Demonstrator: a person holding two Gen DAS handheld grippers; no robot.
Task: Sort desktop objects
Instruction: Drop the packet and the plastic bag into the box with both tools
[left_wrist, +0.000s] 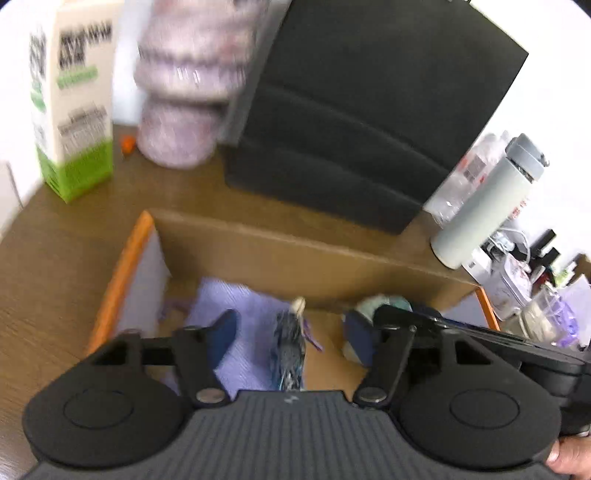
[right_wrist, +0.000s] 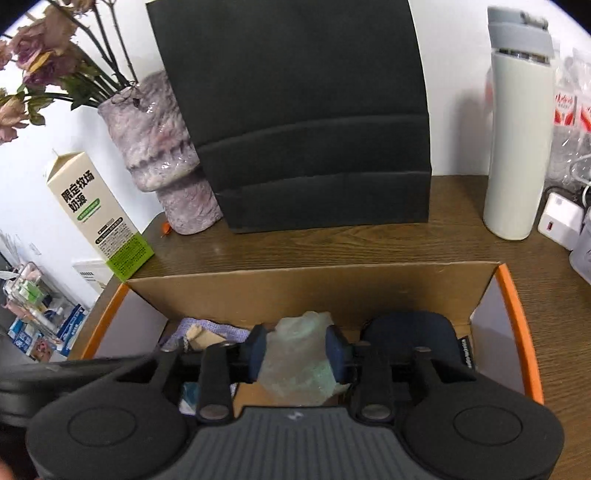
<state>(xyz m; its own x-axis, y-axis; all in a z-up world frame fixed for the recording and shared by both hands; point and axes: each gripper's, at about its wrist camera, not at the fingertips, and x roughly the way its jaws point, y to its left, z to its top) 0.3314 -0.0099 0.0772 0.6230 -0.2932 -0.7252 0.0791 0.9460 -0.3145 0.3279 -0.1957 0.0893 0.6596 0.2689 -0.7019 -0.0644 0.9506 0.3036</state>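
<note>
An orange-rimmed cardboard box (left_wrist: 122, 273) sits on the brown table; it also shows in the right wrist view (right_wrist: 517, 314). My left gripper (left_wrist: 291, 332) is open above the box, over a dark blue patterned bundle (left_wrist: 290, 347) lying on a lilac cloth (left_wrist: 240, 306). My right gripper (right_wrist: 297, 350) is shut on a pale green crumpled plastic packet (right_wrist: 299, 362), held over the box; the packet also shows in the left wrist view (left_wrist: 384, 301). A dark blue rounded object (right_wrist: 410, 328) lies in the box to the right.
Behind the box stand a black paper bag (right_wrist: 295, 110), a mottled purple vase with dried flowers (right_wrist: 162, 155), a green and white milk carton (right_wrist: 99, 218) and a white thermos (right_wrist: 517, 129). A white charger (right_wrist: 559, 218) and plastic packets lie at far right.
</note>
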